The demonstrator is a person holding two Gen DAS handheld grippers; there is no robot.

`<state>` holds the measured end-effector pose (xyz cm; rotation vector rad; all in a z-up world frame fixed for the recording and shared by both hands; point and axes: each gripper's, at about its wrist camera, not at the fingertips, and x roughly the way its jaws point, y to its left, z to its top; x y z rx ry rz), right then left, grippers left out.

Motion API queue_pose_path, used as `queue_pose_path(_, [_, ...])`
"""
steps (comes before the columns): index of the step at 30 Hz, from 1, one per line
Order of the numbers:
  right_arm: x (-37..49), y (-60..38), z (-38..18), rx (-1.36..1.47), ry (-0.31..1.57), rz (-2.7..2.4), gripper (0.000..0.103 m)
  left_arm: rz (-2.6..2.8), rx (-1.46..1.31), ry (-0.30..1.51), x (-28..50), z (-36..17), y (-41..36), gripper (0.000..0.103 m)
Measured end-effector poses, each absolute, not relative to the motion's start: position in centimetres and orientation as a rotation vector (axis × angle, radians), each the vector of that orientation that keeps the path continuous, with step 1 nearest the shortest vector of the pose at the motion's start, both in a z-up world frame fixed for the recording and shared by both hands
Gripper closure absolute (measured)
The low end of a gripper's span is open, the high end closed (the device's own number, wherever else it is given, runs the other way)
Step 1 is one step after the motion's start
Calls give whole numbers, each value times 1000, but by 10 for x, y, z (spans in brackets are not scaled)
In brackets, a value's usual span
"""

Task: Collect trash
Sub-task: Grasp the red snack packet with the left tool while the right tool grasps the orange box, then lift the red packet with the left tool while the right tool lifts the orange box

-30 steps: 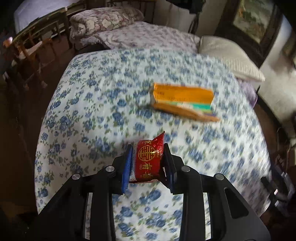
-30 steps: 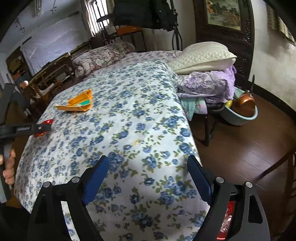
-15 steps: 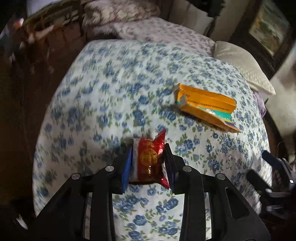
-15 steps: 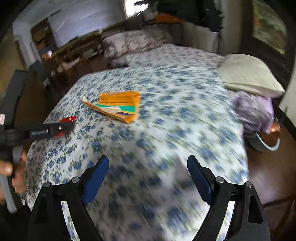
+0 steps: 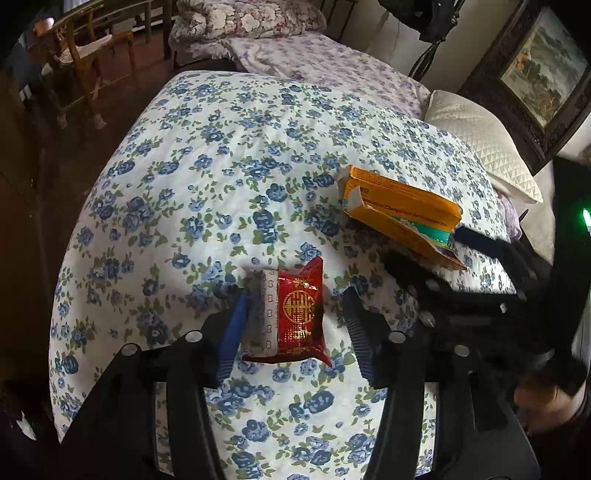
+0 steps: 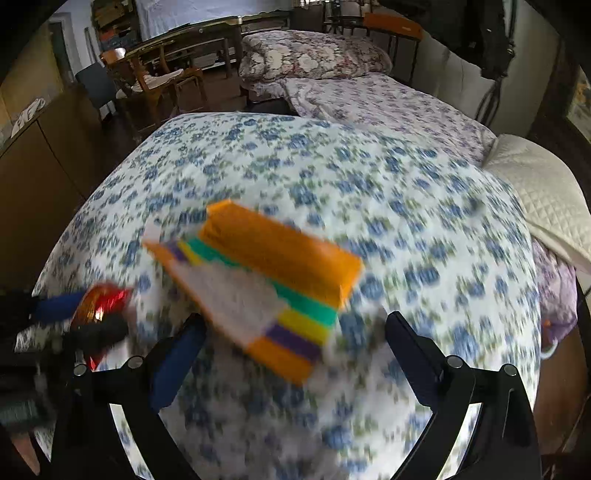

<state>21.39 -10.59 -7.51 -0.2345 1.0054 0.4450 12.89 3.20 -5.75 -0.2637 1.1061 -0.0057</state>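
Note:
A red foil wrapper (image 5: 295, 314) with a gold emblem lies between the fingers of my left gripper (image 5: 293, 332), whose jaws are opening. It rests against the left blue pad (image 5: 232, 332), and a gap shows at the right pad. An opened orange box (image 5: 399, 210) with green and purple stripes lies on the quilt to the right. In the right wrist view the box (image 6: 266, 280) sits just ahead of my right gripper (image 6: 295, 354). Those jaws stand wide and are still opening, with nothing between the pads. The wrapper (image 6: 99, 306) shows at the left, blurred.
A blue-flowered quilt (image 5: 221, 166) covers the bed. A cream pillow (image 5: 480, 140) lies at its right edge and a floral pillow (image 5: 251, 18) at the far end. A wooden chair (image 5: 88, 55) stands on the dark floor to the left. A framed picture (image 5: 543, 62) hangs at the right.
The left jaws have spread away from the red wrapper they were pinching. The right gripper has swung left across the bed up to the orange box and now shows in the left wrist view.

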Motion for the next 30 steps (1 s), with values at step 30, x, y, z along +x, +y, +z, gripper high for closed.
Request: queue_pose_path(30, [107,-207,-54,117,1075,200,16,35,-282,1105,121,-58,29,45])
